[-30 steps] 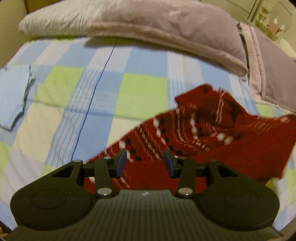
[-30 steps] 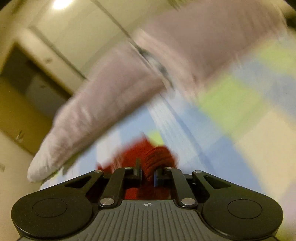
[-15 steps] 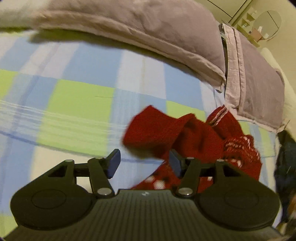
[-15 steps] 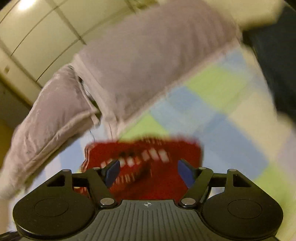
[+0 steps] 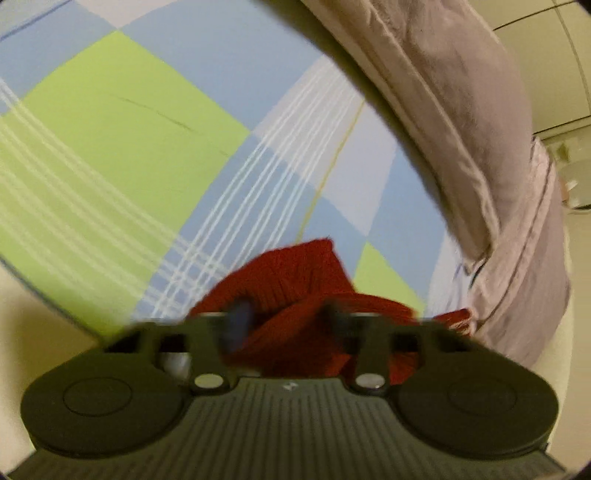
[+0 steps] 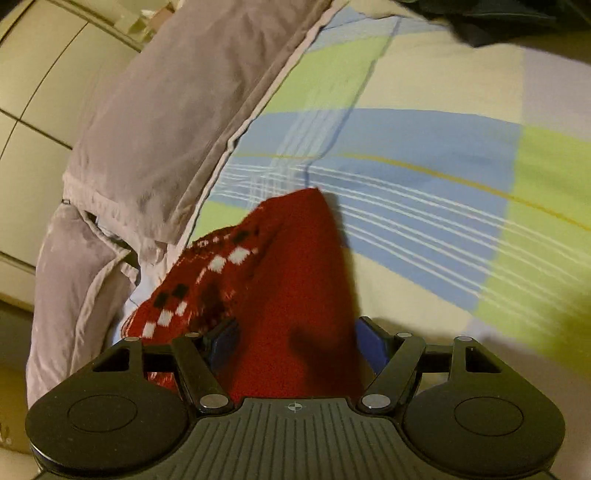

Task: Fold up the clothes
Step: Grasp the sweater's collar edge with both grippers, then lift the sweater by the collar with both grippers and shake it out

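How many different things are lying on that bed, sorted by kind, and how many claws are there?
Red knitted garment: 1
Mauve-grey pillows: 2 (one, another)
Dark garment at the far edge: 1
Checked bedsheet: 1
Claws: 2 (left claw, right claw)
Total: 7

left wrist: low, close over bedsheet (image 5: 110,147) | right wrist: same | shared: red sweater (image 6: 295,277)

Both my tools closed in on the red sweater (image 6: 291,295): left tool (image 5: 286,319) swung right toward the pillows (image 5: 454,122); right tool (image 6: 295,339), released half a second ago, now straddles bunched knit.
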A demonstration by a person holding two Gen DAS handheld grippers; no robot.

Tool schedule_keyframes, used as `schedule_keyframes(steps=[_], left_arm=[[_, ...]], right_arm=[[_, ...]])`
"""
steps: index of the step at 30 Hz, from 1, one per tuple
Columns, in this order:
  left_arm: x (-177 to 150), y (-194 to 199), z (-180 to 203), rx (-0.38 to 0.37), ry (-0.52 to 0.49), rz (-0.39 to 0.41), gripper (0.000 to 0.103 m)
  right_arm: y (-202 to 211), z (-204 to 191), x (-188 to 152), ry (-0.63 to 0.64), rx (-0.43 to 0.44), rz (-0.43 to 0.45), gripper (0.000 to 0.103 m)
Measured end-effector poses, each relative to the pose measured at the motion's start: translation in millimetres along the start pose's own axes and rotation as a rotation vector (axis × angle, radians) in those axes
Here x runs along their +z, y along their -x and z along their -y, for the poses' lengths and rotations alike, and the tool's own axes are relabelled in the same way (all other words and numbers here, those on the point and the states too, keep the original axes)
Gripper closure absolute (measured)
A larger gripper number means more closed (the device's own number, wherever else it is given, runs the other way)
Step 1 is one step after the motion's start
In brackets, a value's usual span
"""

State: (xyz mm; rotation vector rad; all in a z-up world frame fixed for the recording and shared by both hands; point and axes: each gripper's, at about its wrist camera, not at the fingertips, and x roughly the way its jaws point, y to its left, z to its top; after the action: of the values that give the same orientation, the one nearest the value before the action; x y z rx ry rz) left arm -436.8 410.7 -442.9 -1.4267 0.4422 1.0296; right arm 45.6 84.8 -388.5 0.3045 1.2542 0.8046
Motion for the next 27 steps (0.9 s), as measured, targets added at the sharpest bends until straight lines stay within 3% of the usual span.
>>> schedule_keyframes(steps=[1, 2, 3, 7, 8, 9, 10, 11, 12, 13, 14, 15, 16, 17, 18, 19, 20, 22, 27], left_arm=[[2.3, -1.3, 1.2, -0.002, -0.006, 0.001, 0.096], [5.1, 0.3, 2.8, -0.008, -0.018, 0.011, 0.097], [8.3, 3.9, 4.6, -0.018, -0.035, 0.027, 0.097], [28.6, 26.6, 10.6, -0.016, -0.158, 0.077, 0.095], [34.4, 28.9, 10.6, -0.003, -0.179, 0.063, 0.090], [39.2, 30.2, 9.0, 0.008, -0.192, 0.057, 0.074], [43.1, 30.8, 6.8, 0.015, -0.202, 0.059, 0.053], [47.0, 31.5, 4.6, 0.022, -0.213, 0.060, 0.045], [49.9, 29.0, 2.5, 0.029, -0.217, 0.054, 0.032], [52.0, 24.3, 0.6, 0.035, -0.217, 0.042, 0.029], [52.2, 15.9, -1.0, 0.037, -0.218, 0.017, 0.029], [51.1, 4.9, -2.4, 0.035, -0.220, -0.018, 0.032], [48.5, -6.1, -1.7, 0.049, -0.235, -0.048, 0.056], [44.0, -13.5, 2.5, 0.094, -0.276, -0.050, 0.071], [40.6, -15.1, 8.0, 0.122, -0.327, -0.036, 0.089], [42.3, -9.6, 10.2, 0.102, -0.330, -0.015, 0.091], [46.6, -0.6, 10.0, 0.064, -0.302, 0.011, 0.092], [63.0, 36.0, 6.3, 0.003, -0.233, 0.129, 0.093], [115.8, 182.4, -8.3, -0.061, -0.170, 0.563, 0.093]], right_arm=[[-7.5, -3.5, -0.1, 0.021, 0.005, -0.016, 0.035], [-15.4, -9.4, -2.7, 0.056, -0.004, -0.028, 0.075], [-19.6, -16.3, -4.9, 0.097, -0.042, -0.041, 0.095], [-21.5, -40.0, -4.0, 0.164, -0.047, -0.044, 0.095], [-20.1, -44.5, -2.6, 0.170, -0.055, -0.050, 0.095], [-19.4, -47.5, -1.9, 0.168, -0.079, -0.053, 0.094], [-20.1, -49.0, -1.4, 0.160, -0.099, -0.054, 0.090], [-20.4, -48.5, -1.6, 0.150, -0.117, -0.053, 0.072], [-21.1, -47.8, -2.2, 0.134, -0.119, -0.039, 0.040], [-21.9, -47.2, -2.8, 0.117, -0.117, -0.021, 0.026], [-22.7, -46.6, -3.4, 0.100, -0.116, -0.004, 0.022], [-22.5, -44.2, -4.6, 0.093, -0.105, 0.004, 0.022], [-24.6, -44.4, -5.5, 0.099, -0.104, 0.003, 0.022], [-27.3, -45.1, -6.3, 0.108, -0.105, 0.001, 0.025], [-29.8, -47.7, -8.3, 0.128, -0.109, 0.001, 0.062], [-30.8, -53.7, -9.4, 0.159, -0.124, 0.003, 0.090], [-31.4, -60.2, -10.2, 0.192, -0.142, 0.006, 0.095], [-19.7, -81.0, -11.6, 0.273, -0.115, 0.066, 0.096], [24.6, -160.9, -5.8, 0.515, 0.084, 0.231, 0.096]])
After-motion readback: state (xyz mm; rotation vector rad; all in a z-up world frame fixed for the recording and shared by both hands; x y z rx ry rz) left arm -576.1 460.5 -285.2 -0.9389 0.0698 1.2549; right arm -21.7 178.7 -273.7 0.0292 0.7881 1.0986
